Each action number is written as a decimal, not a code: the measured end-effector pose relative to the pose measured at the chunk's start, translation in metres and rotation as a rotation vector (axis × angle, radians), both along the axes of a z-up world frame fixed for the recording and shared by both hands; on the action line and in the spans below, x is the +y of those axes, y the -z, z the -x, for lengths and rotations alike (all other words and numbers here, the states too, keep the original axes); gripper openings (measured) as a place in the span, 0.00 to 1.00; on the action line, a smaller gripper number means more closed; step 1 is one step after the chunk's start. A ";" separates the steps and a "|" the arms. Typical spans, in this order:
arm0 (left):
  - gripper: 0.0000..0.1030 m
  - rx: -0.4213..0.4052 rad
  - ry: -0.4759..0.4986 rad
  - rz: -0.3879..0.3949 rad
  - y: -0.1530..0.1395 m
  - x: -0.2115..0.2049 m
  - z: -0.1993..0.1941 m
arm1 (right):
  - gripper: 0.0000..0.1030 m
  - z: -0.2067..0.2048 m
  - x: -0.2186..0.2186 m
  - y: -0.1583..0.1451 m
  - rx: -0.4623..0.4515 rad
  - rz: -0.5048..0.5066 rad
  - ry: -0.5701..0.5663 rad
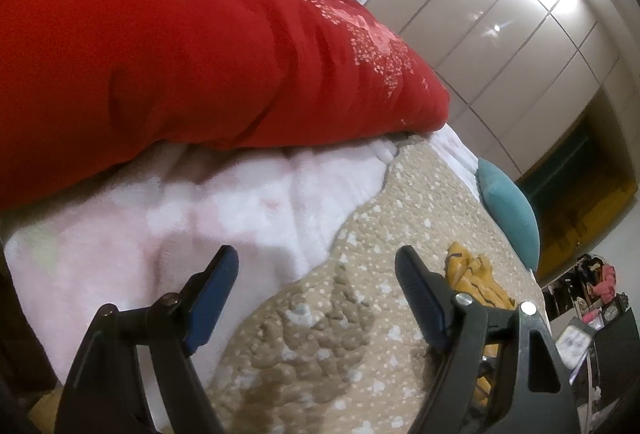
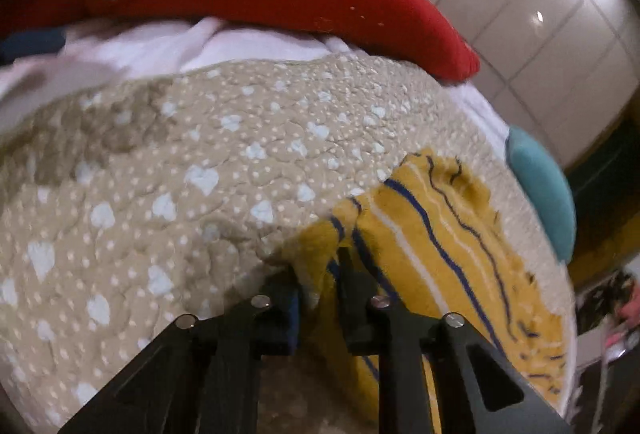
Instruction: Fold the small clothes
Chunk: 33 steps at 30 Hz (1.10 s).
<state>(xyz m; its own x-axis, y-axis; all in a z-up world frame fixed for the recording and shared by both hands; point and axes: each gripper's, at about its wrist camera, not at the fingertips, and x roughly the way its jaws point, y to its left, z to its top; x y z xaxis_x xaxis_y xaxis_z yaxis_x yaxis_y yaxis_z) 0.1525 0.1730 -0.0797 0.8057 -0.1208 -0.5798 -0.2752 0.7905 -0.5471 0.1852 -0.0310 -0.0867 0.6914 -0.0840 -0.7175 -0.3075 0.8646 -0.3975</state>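
Folding has barely begun, as far as you can judge from these views: the yellow striped garment lies rumpled on the beige quilted bedspread, near the bed's right side and close to the teal cushion, with no neat crease showing anywhere. Your right gripper has its jaws nearly closed on the garment's near-left edge, a tuck of yellow cloth pinched between them, so you seem to be at the first pick-up. Your left gripper hangs with its jaws wide apart and nothing between them, above the bare bedspread beside the white fleecy blanket, well clear of the garment. Behind both sits the red duvet. Left to do, in all likelihood: lift and spread the piece flat, bring your free gripper to a second edge, then make every fold
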 end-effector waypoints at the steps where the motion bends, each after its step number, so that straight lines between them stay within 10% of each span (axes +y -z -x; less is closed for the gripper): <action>1: 0.77 -0.003 0.002 -0.006 -0.001 -0.002 0.000 | 0.13 0.000 -0.010 -0.009 0.006 -0.077 0.017; 11: 0.77 -0.029 0.124 -0.084 -0.012 -0.071 -0.006 | 0.12 0.039 -0.235 -0.105 -0.174 -0.716 0.363; 18: 0.77 -0.040 0.369 -0.140 -0.018 -0.171 -0.002 | 0.12 0.133 -0.407 -0.032 -0.201 -0.891 0.756; 22: 0.77 -0.011 0.508 -0.192 -0.021 -0.234 0.001 | 0.10 0.148 -0.429 0.002 -0.170 -1.057 0.753; 33: 0.77 -0.019 0.798 -0.334 -0.033 -0.387 0.006 | 0.08 0.183 -0.432 -0.004 -0.219 -1.107 0.639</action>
<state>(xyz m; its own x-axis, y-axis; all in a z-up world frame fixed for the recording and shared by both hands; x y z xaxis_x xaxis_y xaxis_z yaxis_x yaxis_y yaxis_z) 0.1470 -0.2137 -0.0465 0.5626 -0.4804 -0.6728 0.4373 0.8636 -0.2510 0.0025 -0.4628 -0.0831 0.8606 0.1209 -0.4948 0.2592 0.7324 0.6296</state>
